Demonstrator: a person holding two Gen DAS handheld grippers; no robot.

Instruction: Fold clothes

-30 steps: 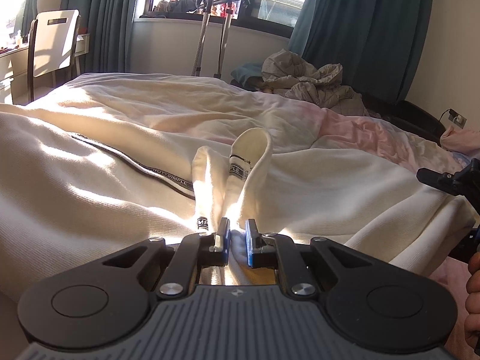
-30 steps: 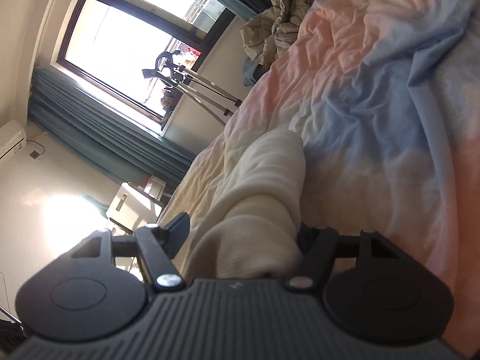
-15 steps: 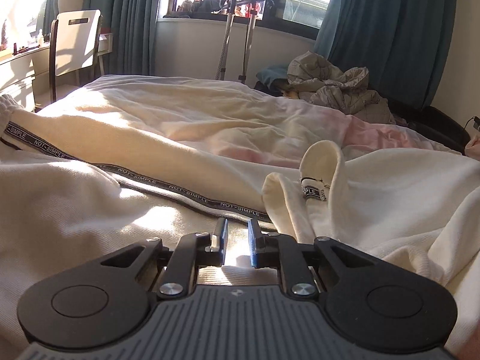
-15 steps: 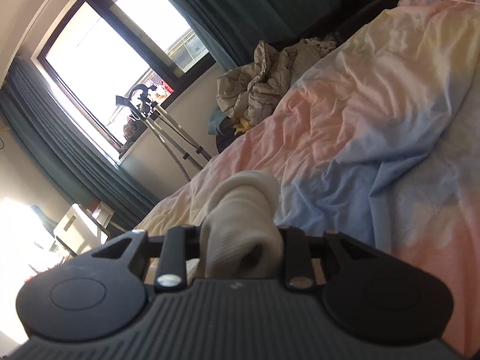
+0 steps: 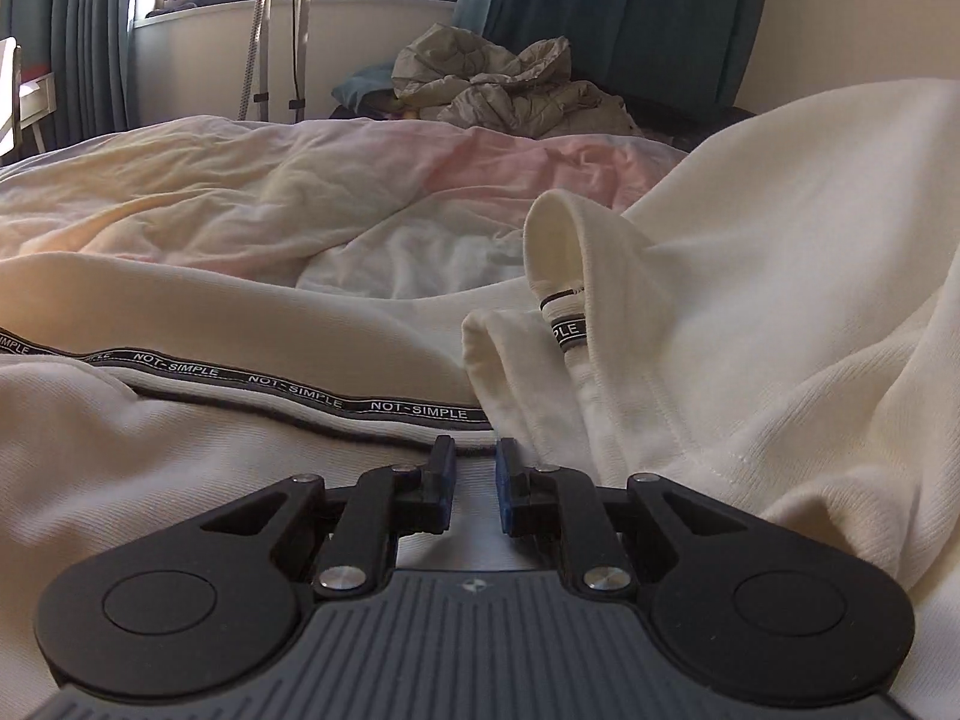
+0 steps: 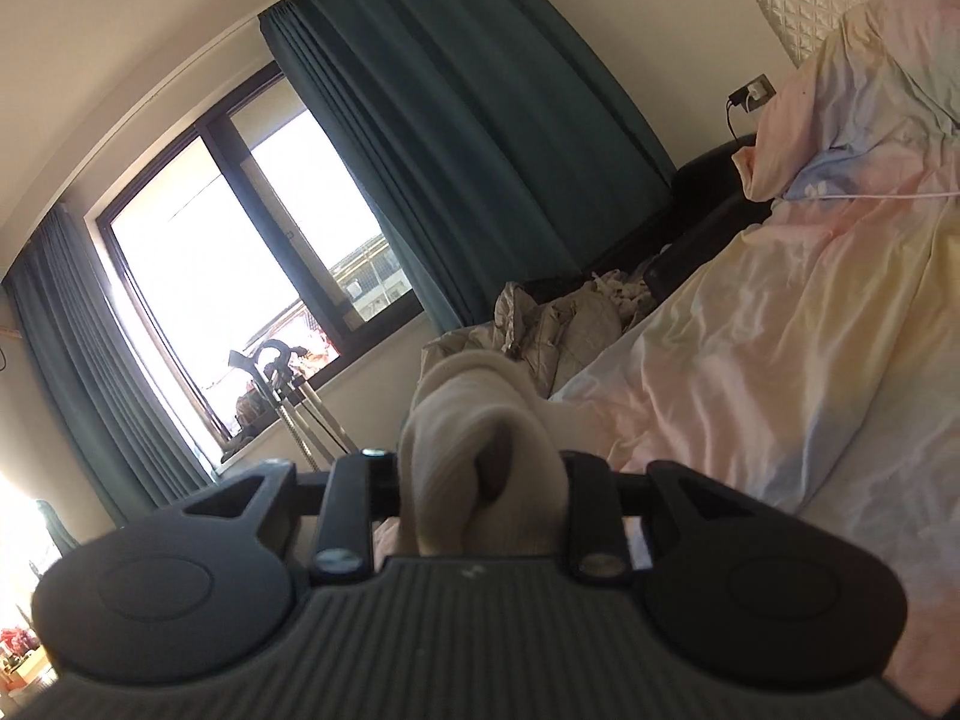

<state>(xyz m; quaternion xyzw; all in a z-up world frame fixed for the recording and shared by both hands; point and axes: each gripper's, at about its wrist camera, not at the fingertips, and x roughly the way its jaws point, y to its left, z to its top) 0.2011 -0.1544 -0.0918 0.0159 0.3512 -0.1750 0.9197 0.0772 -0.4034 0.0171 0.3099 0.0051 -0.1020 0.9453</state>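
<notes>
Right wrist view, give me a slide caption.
Right gripper clamps a bunched cream garment above the pastel bed, window behind.

Both wrist views low over bed point(image 5: 252, 198), windowward.

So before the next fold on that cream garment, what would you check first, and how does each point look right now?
1. Right gripper has cloth: ok, a bunched cream fold fills the jaws.
2. Left gripper has cloth: not ok, the jaws stand slightly apart with nothing pinched; the garment lies under them.
3. Lettered tape lying flat: ok along the stretch in view.
4. Collar flattened: not ok, it stands up in a loop.
5. Bedding smooth for folding on: not ok, it is rumpled.
6. Garment free of the jacket pile: ok, the pile sits beyond the bed.
</notes>
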